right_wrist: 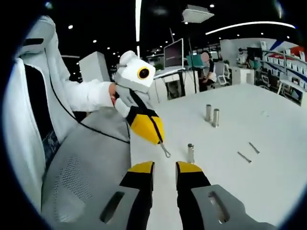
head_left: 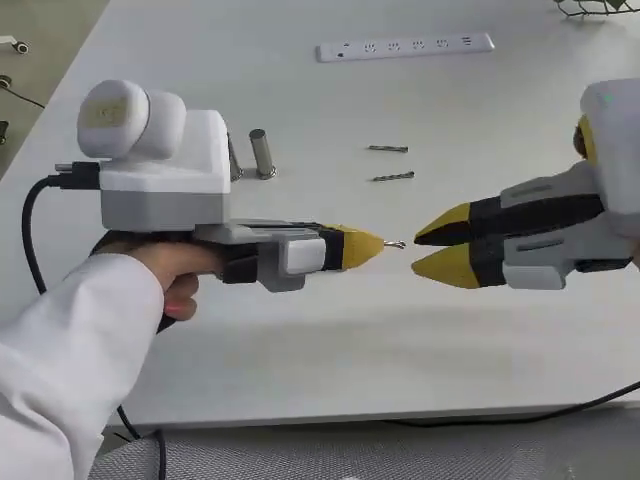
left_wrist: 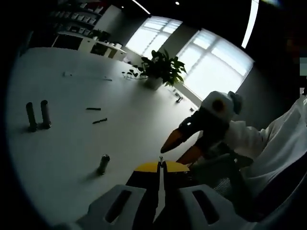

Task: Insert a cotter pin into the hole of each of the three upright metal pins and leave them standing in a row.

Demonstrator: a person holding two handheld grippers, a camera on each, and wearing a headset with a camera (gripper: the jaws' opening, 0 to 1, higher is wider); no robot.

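Yellow-tipped left gripper (head_left: 376, 246), jaws clamped on a thin metal cotter pin (head_left: 397, 244). Opposite it, right gripper (head_left: 418, 250) with jaws parted.

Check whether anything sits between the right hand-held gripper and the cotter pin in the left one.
Nothing visible does. The right hand-held gripper, jaws open, faces the cotter pin jutting from the shut left hand-held gripper, with only a bare gap between them.

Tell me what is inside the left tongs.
A cotter pin: its tip pokes out of the shut left tongs; the rest of it is covered by the jaws.
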